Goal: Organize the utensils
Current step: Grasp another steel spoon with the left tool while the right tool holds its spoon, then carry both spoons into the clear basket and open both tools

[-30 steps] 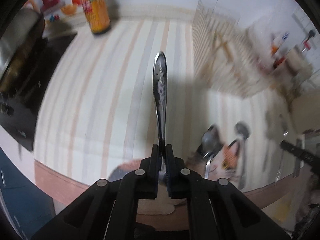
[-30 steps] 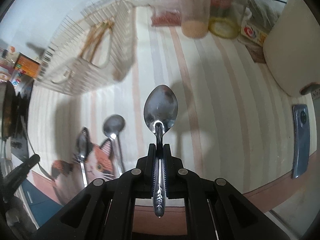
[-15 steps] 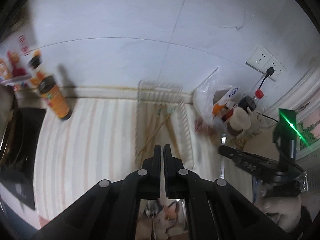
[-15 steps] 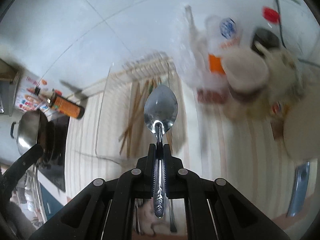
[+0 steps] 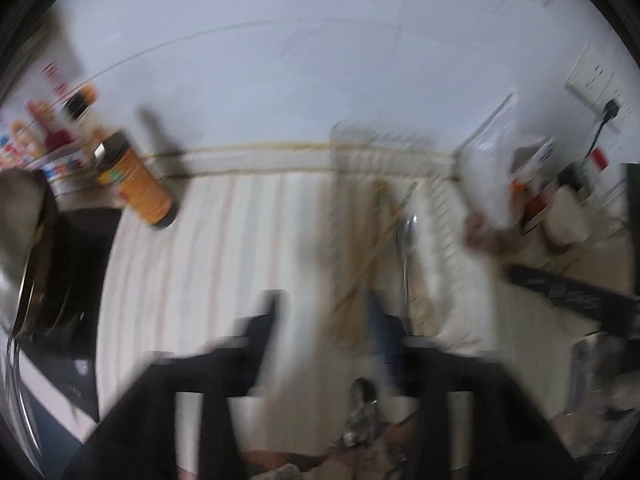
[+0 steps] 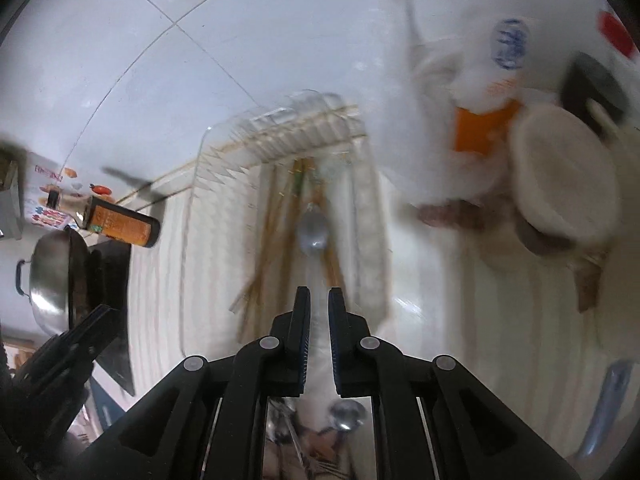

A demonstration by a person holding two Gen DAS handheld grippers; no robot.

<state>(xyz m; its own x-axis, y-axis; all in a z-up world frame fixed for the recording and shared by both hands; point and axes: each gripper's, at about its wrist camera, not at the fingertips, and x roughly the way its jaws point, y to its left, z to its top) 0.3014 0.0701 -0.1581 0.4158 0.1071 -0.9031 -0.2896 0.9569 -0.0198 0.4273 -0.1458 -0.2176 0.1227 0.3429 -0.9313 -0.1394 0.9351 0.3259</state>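
In the tray (image 6: pixel 192 240), take the light, stiff, slick spoon (image 6: pixel 314 232) mid-handle; left gripper (image 5: pixel 323 304) just opening wide, right gripper (image 6: pixel 319 296) just opening barely, both empty.

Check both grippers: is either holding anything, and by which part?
Nothing held. Left gripper and right gripper have just been opening, nothing between their jaws.

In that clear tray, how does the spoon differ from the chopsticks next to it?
The spoon is shiny grey metal; the chopsticks look like tan wood. The spoon is a single piece with a rounded bowl; the chopsticks are several thin sticks. The spoon lies along the tray; the chopsticks cross at angles. Both lie in the clear tray.
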